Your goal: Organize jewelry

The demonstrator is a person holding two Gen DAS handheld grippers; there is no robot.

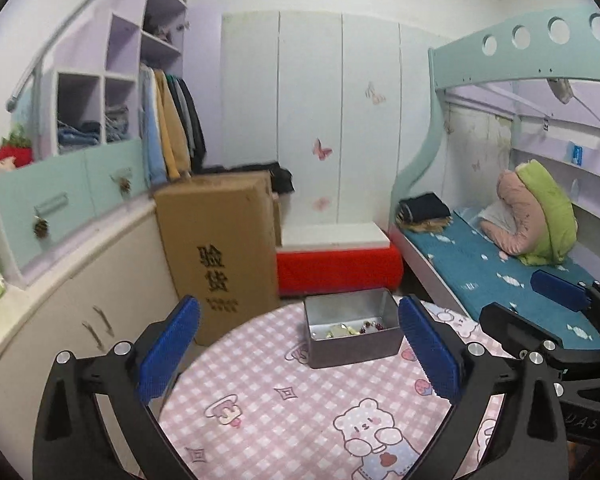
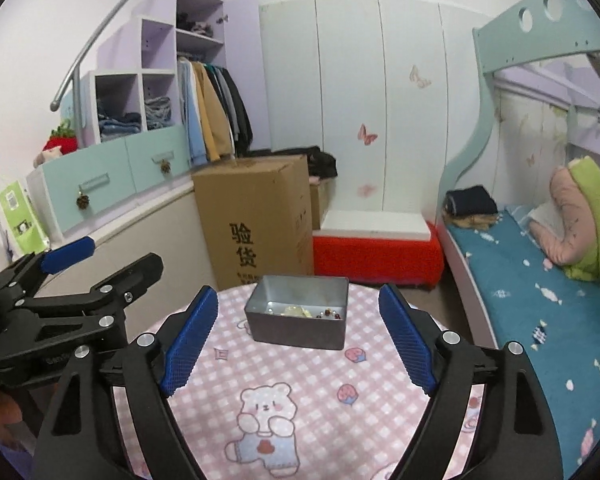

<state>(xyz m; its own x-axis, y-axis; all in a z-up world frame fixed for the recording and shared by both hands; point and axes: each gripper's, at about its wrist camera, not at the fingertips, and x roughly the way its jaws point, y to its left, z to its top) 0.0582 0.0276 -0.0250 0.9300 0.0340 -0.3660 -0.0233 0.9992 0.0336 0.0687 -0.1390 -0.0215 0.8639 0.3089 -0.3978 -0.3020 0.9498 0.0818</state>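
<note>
Metal tin (image 2: 298, 312) sits open-topped at the far edge of the round table (image 2: 300, 392), with the jewelry (image 2: 316, 313) a small heap of beads and pale pieces on its floor. Both tongs empty and spread wide: left gripper (image 1: 298, 354) and right gripper (image 2: 298, 340) hover short of the tin. I'd come in from above with one gripper, narrowing to clear the walls; the table edge and cardboard box (image 2: 256, 216) lie just behind, open room on my side.
</note>
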